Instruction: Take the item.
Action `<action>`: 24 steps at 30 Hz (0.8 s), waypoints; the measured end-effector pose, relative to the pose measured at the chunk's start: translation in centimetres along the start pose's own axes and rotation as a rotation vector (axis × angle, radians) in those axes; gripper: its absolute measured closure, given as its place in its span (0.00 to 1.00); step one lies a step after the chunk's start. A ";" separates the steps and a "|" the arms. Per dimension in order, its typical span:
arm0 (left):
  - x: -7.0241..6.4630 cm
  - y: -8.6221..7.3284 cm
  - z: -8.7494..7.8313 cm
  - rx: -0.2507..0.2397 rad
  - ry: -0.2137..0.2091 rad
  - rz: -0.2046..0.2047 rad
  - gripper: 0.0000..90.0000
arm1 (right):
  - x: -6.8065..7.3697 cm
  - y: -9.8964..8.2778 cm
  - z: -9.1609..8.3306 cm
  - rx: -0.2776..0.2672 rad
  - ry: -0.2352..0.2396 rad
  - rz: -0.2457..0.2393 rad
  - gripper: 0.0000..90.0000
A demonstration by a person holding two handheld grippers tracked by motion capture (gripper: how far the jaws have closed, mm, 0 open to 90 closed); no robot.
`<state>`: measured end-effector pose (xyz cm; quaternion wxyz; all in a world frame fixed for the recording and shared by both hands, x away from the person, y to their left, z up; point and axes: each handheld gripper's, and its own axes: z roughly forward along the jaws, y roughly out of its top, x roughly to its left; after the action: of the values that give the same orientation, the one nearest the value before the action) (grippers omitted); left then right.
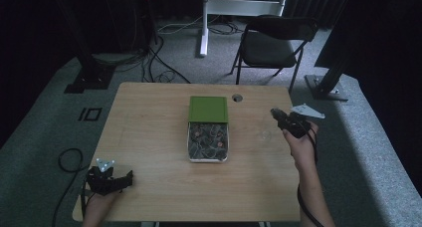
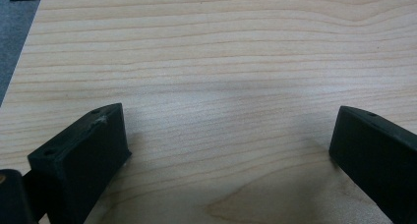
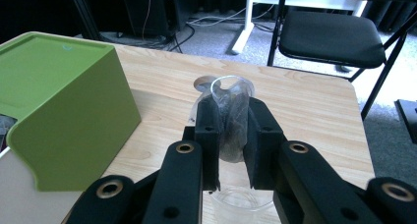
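Observation:
My right gripper [image 3: 231, 111] is shut on a thin clear plastic cup [image 3: 230, 130], whose wall is squeezed flat between the two black jaws. In the high view this gripper [image 1: 276, 115] hovers over the right part of the wooden table [image 1: 149, 132], to the right of a green box [image 1: 208, 109]. In the right gripper view the green box [image 3: 59, 101] stands to the left of the jaws. Just in front of the box lies a white tray [image 1: 190, 146] with several small dark and reddish pieces. My left gripper [image 1: 129, 179] rests at the table's front left corner, and its jaws [image 2: 230, 117] stand wide open over bare wood.
A round cable hole [image 1: 237, 97] pierces the table behind the box. A black folding chair [image 1: 276, 43] stands beyond the far edge, with cables and stand feet on the grey floor around it. A black cable loop [image 1: 69, 160] lies left of the table.

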<state>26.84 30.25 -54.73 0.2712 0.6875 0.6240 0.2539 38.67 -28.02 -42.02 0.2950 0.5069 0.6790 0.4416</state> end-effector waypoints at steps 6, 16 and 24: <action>0.0 0.0 0.0 0.000 0.000 0.000 0.02 | -0.2 -0.6 0.6 0.022 -0.002 0.009 0.87; 0.0 0.0 0.0 0.000 0.000 0.000 0.02 | -0.4 -1.9 1.7 0.056 -0.013 0.029 0.87; 0.0 0.0 0.0 0.001 0.000 0.000 0.02 | -0.6 -2.8 2.5 0.087 -0.015 0.035 0.87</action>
<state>26.84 30.25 -54.73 0.2710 0.6876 0.6240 0.2537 39.75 -28.17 -45.66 0.2699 0.5343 0.6864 0.4130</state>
